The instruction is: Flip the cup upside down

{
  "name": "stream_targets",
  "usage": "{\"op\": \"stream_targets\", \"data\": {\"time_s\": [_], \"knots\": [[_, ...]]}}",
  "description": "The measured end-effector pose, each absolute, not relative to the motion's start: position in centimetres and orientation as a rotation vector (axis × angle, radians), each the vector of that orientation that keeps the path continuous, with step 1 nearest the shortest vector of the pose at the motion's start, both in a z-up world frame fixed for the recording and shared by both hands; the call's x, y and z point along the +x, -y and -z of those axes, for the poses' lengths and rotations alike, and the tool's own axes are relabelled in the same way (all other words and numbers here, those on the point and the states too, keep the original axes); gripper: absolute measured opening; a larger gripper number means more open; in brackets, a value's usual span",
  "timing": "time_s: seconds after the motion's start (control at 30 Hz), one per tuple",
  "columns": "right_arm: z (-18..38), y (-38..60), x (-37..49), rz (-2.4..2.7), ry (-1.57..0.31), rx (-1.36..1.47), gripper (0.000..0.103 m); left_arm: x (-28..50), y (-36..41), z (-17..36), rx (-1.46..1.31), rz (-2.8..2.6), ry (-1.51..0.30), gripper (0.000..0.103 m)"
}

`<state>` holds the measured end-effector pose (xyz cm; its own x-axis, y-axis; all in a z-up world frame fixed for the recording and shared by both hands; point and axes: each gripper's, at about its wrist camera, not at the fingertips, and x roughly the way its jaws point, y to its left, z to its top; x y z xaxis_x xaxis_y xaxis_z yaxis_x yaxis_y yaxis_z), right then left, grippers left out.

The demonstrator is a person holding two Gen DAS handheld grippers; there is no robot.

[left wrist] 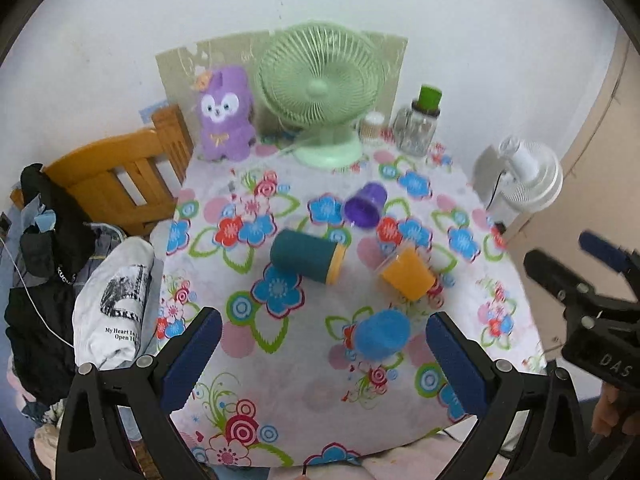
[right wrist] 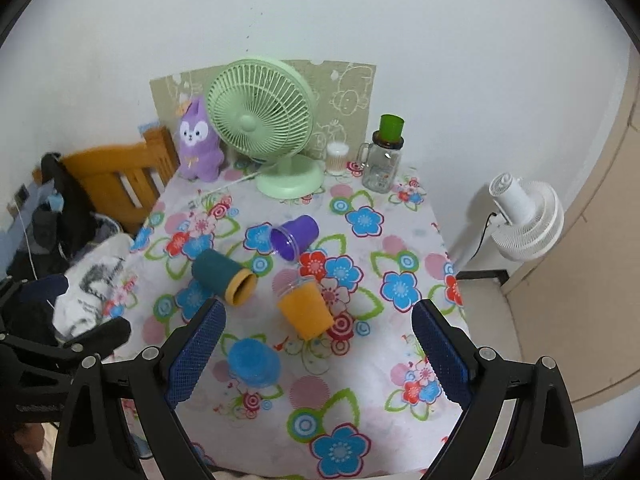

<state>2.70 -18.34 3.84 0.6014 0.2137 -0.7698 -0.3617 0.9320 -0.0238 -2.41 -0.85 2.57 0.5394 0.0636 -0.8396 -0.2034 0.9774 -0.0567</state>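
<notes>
Several cups are on the flowered tablecloth [left wrist: 304,380]. A blue cup [left wrist: 382,334] [right wrist: 253,361] stands upside down nearest me. An orange cup [left wrist: 408,274] [right wrist: 306,312], a dark teal cup with a yellow rim [left wrist: 306,255] [right wrist: 222,276] and a purple cup [left wrist: 365,205] [right wrist: 295,236] lie on their sides. My left gripper [left wrist: 324,360] is open and empty, above the table's near edge, with the blue cup between its fingers' lines. My right gripper [right wrist: 318,352] is open and empty, near the blue and orange cups.
A green desk fan [left wrist: 322,92] [right wrist: 260,120], a purple plush toy [left wrist: 226,114], a glass jar with a green lid [left wrist: 420,124] and a small cup of swabs stand at the back. A wooden chair with clothes [left wrist: 112,184] is left; a white floor fan [left wrist: 520,176] is right.
</notes>
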Motion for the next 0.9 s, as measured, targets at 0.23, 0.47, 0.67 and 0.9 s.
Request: {"op": "stream_targets", "data": {"time_s": [0.23, 0.47, 0.67, 0.9], "knots": [[-4.3, 19.0, 2.5, -0.333, -0.872, -0.143, 0.096, -2.8, 0.7, -4.2, -0.189, -0.156, -0.948, 0.103], [-4.4, 18.9, 2.5, -0.313, -0.861, -0.164, 0.096, -2.1, 0.3, -3.7, -0.222, -0.178, -0.966, 0.103], [-4.4, 18.5, 2.5, -0.326, -0.853, -0.175, 0.096, -1.9, 0.3, -3.5, -0.226, -0.183, -0.967, 0.103], [-4.0, 18.1, 2.8, -0.333, -0.864, -0.17, 0.096, -1.6, 0.3, -3.5, -0.214, -0.193, -0.967, 0.103]]}}
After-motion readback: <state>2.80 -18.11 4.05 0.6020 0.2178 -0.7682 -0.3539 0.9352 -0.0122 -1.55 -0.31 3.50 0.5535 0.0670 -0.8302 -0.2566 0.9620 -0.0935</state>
